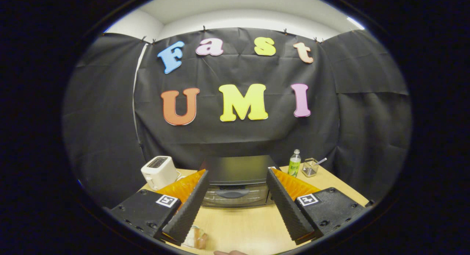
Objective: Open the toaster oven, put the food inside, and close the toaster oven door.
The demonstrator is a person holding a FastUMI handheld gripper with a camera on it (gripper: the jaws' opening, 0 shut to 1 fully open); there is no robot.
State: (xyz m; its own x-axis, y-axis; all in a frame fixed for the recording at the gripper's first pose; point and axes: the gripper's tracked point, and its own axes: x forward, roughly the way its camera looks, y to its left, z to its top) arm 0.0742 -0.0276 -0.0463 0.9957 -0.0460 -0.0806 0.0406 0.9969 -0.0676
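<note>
The tool [235, 205] is hovering above the worktop [242, 225] with its two fingers [189, 207] spread wide apart and gripping nothing. Between the fingers and just beyond them, the toaster oven [235, 181] is sitting squarely ahead with its door closed, the glass front facing the tool and the dark handle [232, 193] running across the top of the door. The food [196, 237], which is looking like a pale piece of bread or pastry, is lying on the worktop right by the near end of the left finger, partly hidden behind it.

The door is likely going to feel stiff and hinged at its lower edge, so taking the handle at its middle and pulling out and down should be the way in; the handle is looking smooth and could be slipping between the pads. The food is probably light, soft and easily crushed, so it is calling for a gentle pinch across its sides.

Further out, a white toaster [159, 171] is standing left of the oven, and a green-labelled bottle [294, 163] and a small clear holder [310, 167] with something sticking out of it are standing to its right. Part of a person's hand [229, 252] is showing at the near side of the worktop
</note>
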